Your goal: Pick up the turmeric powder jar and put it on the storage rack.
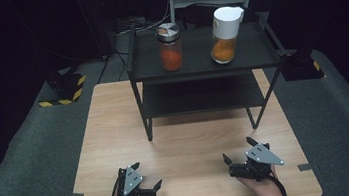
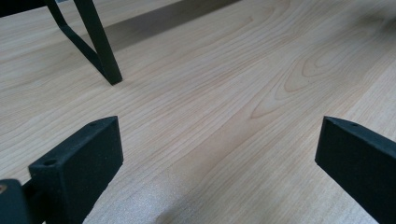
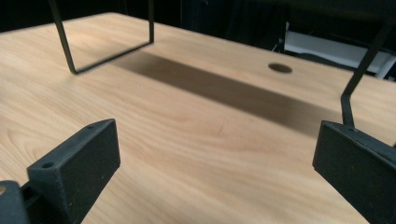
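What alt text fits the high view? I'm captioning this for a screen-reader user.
Two hand-held grippers, left gripper and right gripper, rest open on the near edge of a light wooden table. Behind them a black two-tier shelf carries a metal-lidded glass jar of orange-red contents and a white-lidded jar of orange powder.

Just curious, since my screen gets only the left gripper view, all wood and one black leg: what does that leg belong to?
Observer: A black two-tier shelf standing at the far end of the table.
Operator: Anything on it?
Observer: On the top tier, a metal-lidded jar with orange-red contents and a white-lidded jar with orange powder.
Operator: And the other gripper?
Observer: The right gripper sits open near the table's front edge, level with the left gripper.
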### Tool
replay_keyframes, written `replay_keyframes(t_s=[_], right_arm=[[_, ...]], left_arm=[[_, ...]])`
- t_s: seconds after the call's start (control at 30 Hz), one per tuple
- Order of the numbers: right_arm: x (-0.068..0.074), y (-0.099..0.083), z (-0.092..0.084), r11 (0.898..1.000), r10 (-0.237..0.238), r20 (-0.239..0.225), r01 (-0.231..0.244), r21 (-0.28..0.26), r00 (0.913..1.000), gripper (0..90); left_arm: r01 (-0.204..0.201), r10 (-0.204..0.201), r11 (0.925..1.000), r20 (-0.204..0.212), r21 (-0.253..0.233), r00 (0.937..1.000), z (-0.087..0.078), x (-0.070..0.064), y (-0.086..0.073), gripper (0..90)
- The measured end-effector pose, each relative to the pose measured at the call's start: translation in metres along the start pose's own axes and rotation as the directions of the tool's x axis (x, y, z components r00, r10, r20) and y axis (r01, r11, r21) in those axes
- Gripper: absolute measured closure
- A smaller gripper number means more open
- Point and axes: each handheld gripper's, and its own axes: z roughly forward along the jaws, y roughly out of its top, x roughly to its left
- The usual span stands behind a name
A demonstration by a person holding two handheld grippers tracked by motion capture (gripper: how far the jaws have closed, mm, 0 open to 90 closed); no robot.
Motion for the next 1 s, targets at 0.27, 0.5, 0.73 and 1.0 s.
replay_keyframes(t_s=[0.27,0.5,0.73,1.0], right_arm=[[-0.001,-0.014,0.001,1.0,0.001,0.008,-0.002,0.016,1.0,0.0],[0.001,-0.021,0.003,0.998,0.012,0.027,-0.014,0.064,0.9996,0.0],[0.001,-0.02,0.003,0.996,0.02,0.037,-0.023,0.09,0.9991,0.0],[0.0,-0.019,0.003,0.995,0.028,0.034,-0.031,0.099,0.999,0.0]], left_arm=[[0.003,-0.003,1.0,-0.003,0.003,1.0,0.0,0.0,0.001,1.1],[-0.003,0.003,1.0,-0.008,0.0,1.0,0.0,-0.002,0.0,0.8],[0.0,0.0,1.0,-0.006,0.003,1.0,0.0,-0.001,0.0,0.8],[-0.006,0.006,1.0,-0.008,0.008,1.0,0.0,-0.002,0.001,0.8]])
